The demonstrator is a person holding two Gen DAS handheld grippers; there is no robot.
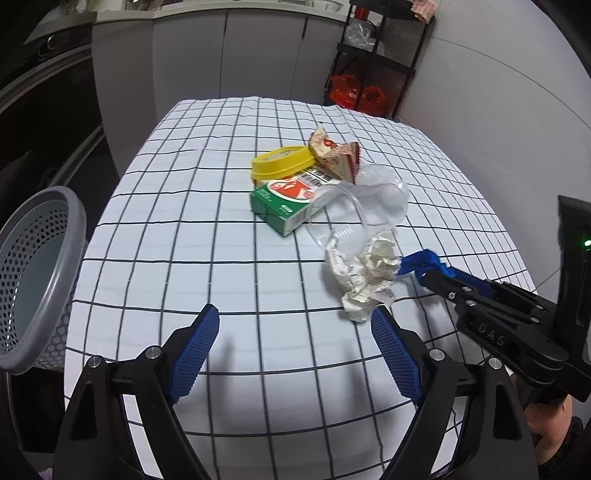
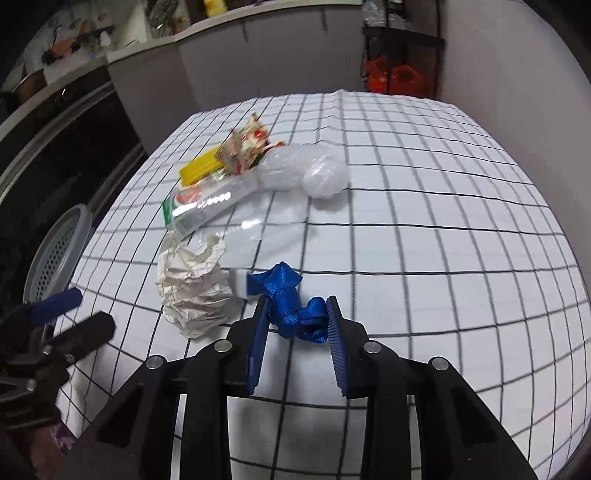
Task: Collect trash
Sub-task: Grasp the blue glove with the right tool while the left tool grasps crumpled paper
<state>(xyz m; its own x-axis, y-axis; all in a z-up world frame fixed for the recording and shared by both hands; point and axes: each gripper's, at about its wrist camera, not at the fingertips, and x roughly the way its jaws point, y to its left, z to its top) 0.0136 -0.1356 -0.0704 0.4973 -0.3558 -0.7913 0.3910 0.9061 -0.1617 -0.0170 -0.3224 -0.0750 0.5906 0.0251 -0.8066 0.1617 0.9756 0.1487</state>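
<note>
place: home kitchen | cues: cabinets (image 1: 229,55), countertop (image 2: 229,22), storage rack (image 1: 376,55)

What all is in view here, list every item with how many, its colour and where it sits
ribbon: one, blue, between right claw pads
paper ball: one, white, near table edge
plastic cup: one, clear, on its side mid-table
box: one, green and white, under the cup's rim
lid: one, yellow, behind the box
wrapper: one, red and beige, behind the lid
basket: one, grey, left of the table
tablecloth: one, white, black grid
rack: one, black, far corner
left claw: open, empty
right claw: shut on ribbon
</note>
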